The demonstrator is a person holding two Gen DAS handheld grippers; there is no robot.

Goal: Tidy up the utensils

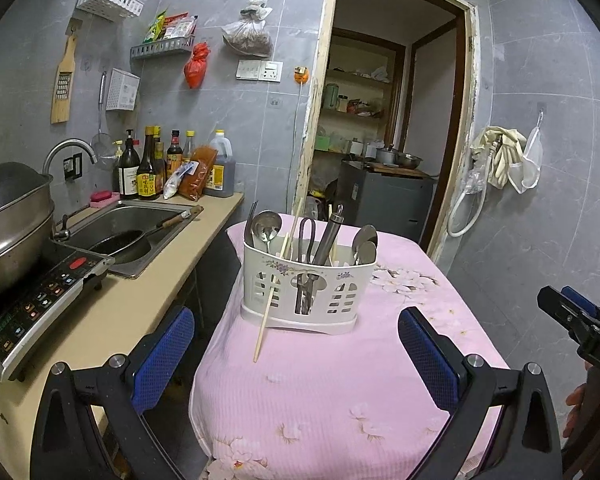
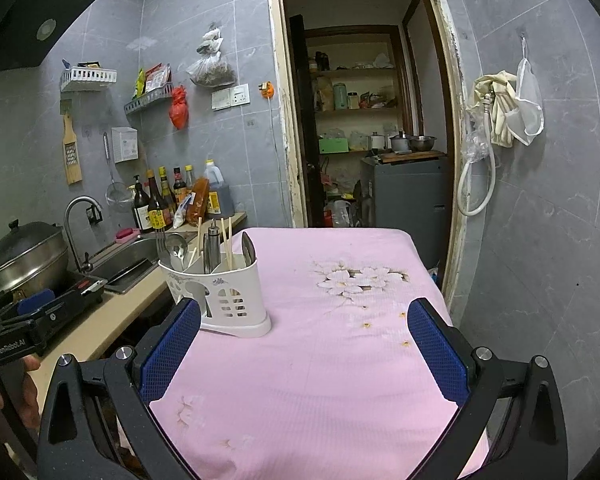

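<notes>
a: sorting seems nearly done, by my guess. the white utensil caddy (image 1: pixel 300 288) stands on the pink tablecloth (image 1: pixel 320 392) with spoons (image 1: pixel 365 245), a ladle (image 1: pixel 265 227), scissors (image 1: pixel 308 240) and a steel tool upright in its compartments.

b: anything left out?

a: one loose chopstick (image 1: pixel 265 320) leans against the caddy's front wall, its lower tip on the cloth at the near side. i cannot tell whether its top pokes through a slot or only rests there.

b: and the grippers?

a: the left gripper (image 1: pixel 296 356) is spread wide and holds nothing; the right gripper (image 2: pixel 304 354) is the same, wide and bare.

b: where's the stick relative to them?

a: in the left wrist view it lies just beyond the left gripper, slightly left of centre between the blue pads (image 1: pixel 162 356). from the right gripper the caddy sits far-left, and the stick is hidden.

b: next move?

a: probably the left gripper pinches the thin stick low and lifts it into the chopstick compartment. it is narrow and may roll or slip.
</notes>
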